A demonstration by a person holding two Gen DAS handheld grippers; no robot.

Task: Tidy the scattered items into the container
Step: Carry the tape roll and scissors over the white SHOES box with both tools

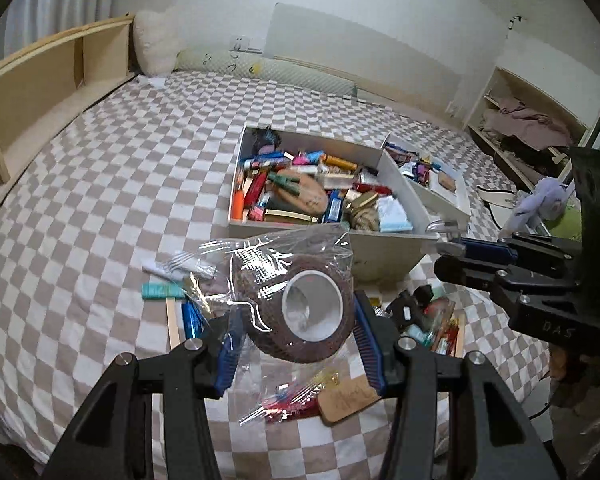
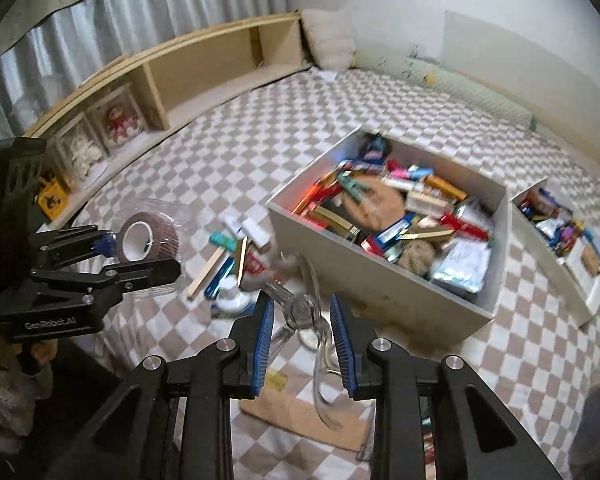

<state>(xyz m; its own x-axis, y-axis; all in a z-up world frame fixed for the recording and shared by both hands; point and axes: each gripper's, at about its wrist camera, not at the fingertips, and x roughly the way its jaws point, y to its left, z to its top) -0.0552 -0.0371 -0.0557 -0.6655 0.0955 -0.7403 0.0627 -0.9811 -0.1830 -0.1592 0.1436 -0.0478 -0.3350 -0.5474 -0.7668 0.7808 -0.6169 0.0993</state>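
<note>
My left gripper [image 1: 296, 316] is shut on a brown tape roll [image 1: 312, 312] wrapped in clear plastic, held above the checked bedspread; the roll [image 2: 148, 240] and that gripper [image 2: 140, 254] also show at the left of the right wrist view. My right gripper [image 2: 302, 320] is shut on a clear plastic clip [image 2: 300, 308], and it appears at the right of the left wrist view [image 1: 446, 254]. The white box [image 1: 380, 252], full of small items, sits just beyond both grippers [image 2: 360, 276]. Loose items lie below: a teal packet [image 1: 162, 290], a wrapped fork [image 1: 180, 264], a brown tag [image 1: 348, 398].
A smaller white box [image 2: 556, 268] with several items stands right of the big one. A wooden shelf [image 2: 204, 68] runs along the bed's left side, with pillows [image 2: 328, 40] at the far end. More small things [image 2: 236, 264] lie in front of the big box.
</note>
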